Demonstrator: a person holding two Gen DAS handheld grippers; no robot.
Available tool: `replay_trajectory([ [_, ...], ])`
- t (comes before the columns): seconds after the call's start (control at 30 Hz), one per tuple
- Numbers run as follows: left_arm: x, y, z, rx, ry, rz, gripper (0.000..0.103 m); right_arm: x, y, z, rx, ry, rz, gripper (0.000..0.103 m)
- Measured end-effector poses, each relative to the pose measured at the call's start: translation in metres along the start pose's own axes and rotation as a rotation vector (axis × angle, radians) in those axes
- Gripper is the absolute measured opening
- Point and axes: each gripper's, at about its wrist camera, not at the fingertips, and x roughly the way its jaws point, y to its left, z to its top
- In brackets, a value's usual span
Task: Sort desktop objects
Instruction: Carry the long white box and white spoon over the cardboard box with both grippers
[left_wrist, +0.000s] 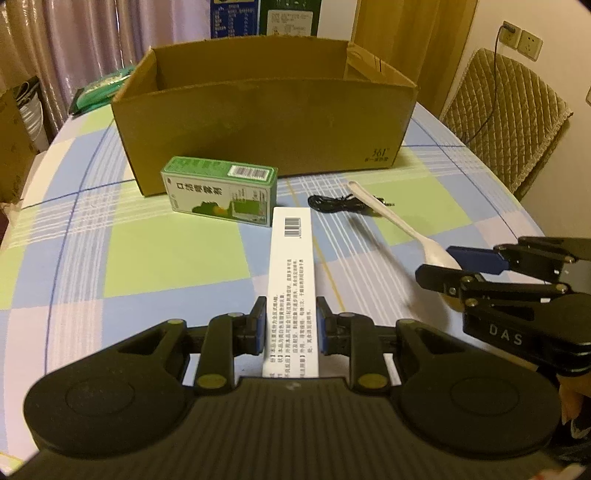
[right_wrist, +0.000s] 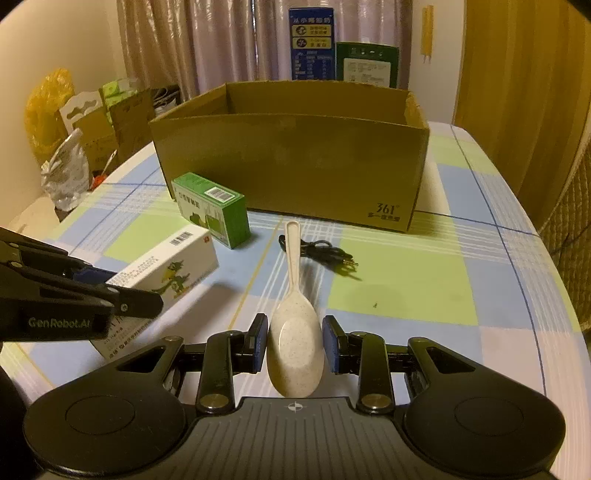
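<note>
Spoon (right_wrist: 293, 347) and white box (left_wrist: 290, 291) are each cut off at the near end by the gripper body that holds them, so neither end can be seen. On the white box the small print is too fine to read. The left gripper (left_wrist: 291, 325) has its 2 pads pressed on the long sides of the white box, which points out ahead toward the carton (left_wrist: 266, 122). The right gripper (right_wrist: 294, 345) is closed on the spoon's bowl, with the handle pointing forward over the table (right_wrist: 461, 266). A green box (left_wrist: 221, 195) stands just in front of the carton, and a black cable (right_wrist: 321, 253) lies on the cloth beside it. Only the right view shows the white box's broad face with a green cartoon figure; the left view shows just its narrow barcoded side. Only the left view shows a chair (left_wrist: 506, 114) and wall socket (left_wrist: 522, 38); bags (right_wrist: 51, 118) beside the table appear mainly in the right view.
</note>
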Motion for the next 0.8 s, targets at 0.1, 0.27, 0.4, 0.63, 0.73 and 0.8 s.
replay_trajectory([
  [0.1,-0.010,-0.001,0.003,-0.003,-0.013,0.008,0.021,-0.008,0.000,0.001,0.010,-0.007,0.006,0.029],
  [0.27,-0.027,-0.002,0.006,-0.009,-0.037,0.017,0.021,-0.023,0.002,0.004,0.023,-0.024,0.012,0.029],
  [0.4,-0.038,-0.005,0.006,-0.006,-0.052,0.023,0.021,-0.036,-0.001,0.007,0.038,-0.043,0.009,0.029],
  [0.63,-0.050,-0.012,0.010,-0.003,-0.079,0.026,0.021,-0.054,-0.004,0.011,0.044,-0.069,-0.009,0.029],
  [0.73,-0.052,-0.013,0.012,-0.003,-0.087,0.023,0.021,-0.061,-0.007,0.014,0.048,-0.078,-0.017,0.029],
  [0.8,-0.054,-0.013,0.013,-0.003,-0.092,0.020,0.021,-0.063,-0.008,0.016,0.053,-0.081,-0.021,0.029],
])
